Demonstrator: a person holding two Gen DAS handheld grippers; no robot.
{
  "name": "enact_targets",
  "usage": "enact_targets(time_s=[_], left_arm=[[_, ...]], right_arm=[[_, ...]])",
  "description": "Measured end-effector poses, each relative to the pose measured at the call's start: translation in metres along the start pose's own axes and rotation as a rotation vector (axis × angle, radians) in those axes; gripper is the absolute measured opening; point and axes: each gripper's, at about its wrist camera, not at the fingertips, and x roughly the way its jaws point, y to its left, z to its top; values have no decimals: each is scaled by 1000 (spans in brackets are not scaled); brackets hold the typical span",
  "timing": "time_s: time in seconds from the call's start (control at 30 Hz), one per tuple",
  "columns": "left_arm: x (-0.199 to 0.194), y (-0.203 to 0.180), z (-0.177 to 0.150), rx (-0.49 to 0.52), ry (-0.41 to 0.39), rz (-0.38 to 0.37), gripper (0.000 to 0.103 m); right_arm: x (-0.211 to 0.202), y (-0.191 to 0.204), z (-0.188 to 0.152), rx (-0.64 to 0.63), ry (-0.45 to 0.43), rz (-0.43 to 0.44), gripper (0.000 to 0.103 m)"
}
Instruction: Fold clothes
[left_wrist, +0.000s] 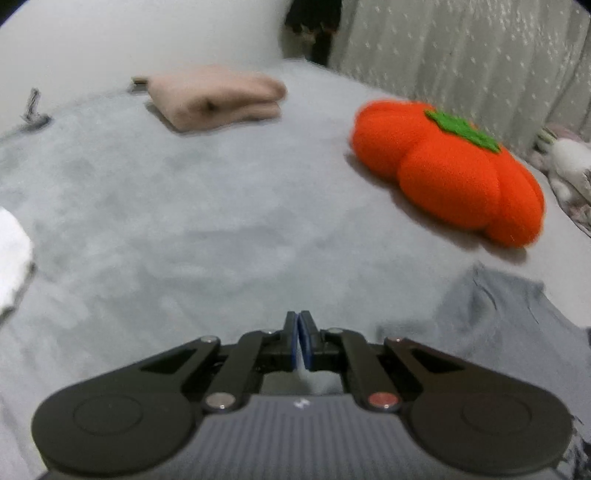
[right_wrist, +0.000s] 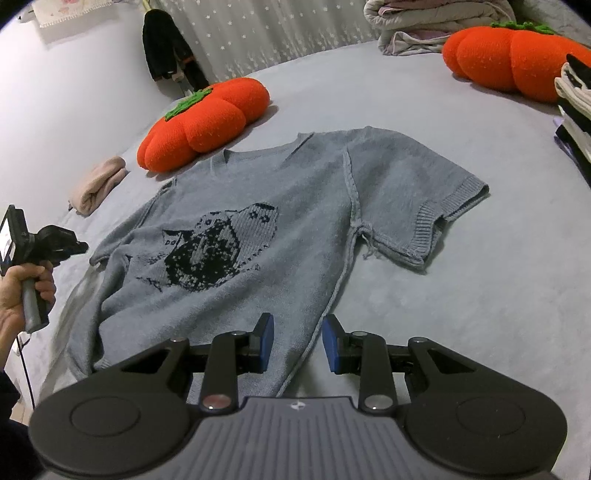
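A grey-blue knitted short-sleeved sweater with a dark pattern lies spread on the grey bed, one sleeve out to the right. My right gripper is open just above the sweater's lower hem, nothing between its blue pads. My left gripper is shut with its pads together and nothing visible between them, over bare bed to the left of the sweater's edge. In the right wrist view, that left gripper is held by a hand beside the sweater's left sleeve.
An orange pumpkin cushion lies just beyond the collar, also seen in the left view. A second pumpkin cushion and a stack of folded clothes sit at far right. A folded beige garment lies farther off. White cloth is at the left edge.
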Motion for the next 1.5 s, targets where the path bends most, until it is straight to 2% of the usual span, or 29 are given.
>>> enact_targets(time_s=[0.2,0.27,0.33,0.43,0.47,0.7,0.8,0.93,1.07,1.1,1.17,1.2,1.23,1.37,1.5], left_arm=[[-1,-20,-5,88,-12,-47,24],[-4,-26,-4,112,-22,-82,43],[-6,-35,-4,161,-47,-110,58],[-4,-48,-7,253,-68,-101,72],[-2,-53,-8,280,-74,-96,72],[21,-66,-5,325,-65,-68,65],[28,-74,-3,364,-70,-83,64],[30,-93,-1,429,-88,-158,64],[43,-115,-4,496,-68,-143,63],[48,-119,-6,502,-53,-131,60],[57,-121,-7,501,-15,-103,37],[59,-120,-6,490,-12,-105,30],[60,-118,-4,480,-9,-106,10],[60,-105,6,415,-13,-106,9],[55,-90,19,354,-53,-97,8]], right_arm=[[4,-23,10,110,-16,-45,29],[5,-33,14,158,-25,-65,31],[7,-43,19,204,-34,-86,37],[8,-57,29,236,-60,-138,45],[8,-62,32,248,-68,-150,46],[26,-85,52,297,-99,-172,46],[34,-85,54,293,-81,-174,46],[36,-79,56,244,-80,-186,46],[36,-78,56,246,-83,-184,46],[37,-78,55,244,-82,-184,46],[38,-77,55,235,-81,-184,46],[38,-76,55,229,-81,-185,46],[39,-75,55,223,-80,-189,46],[40,-74,55,210,-77,-190,46],[40,-70,55,192,-81,-190,46]])
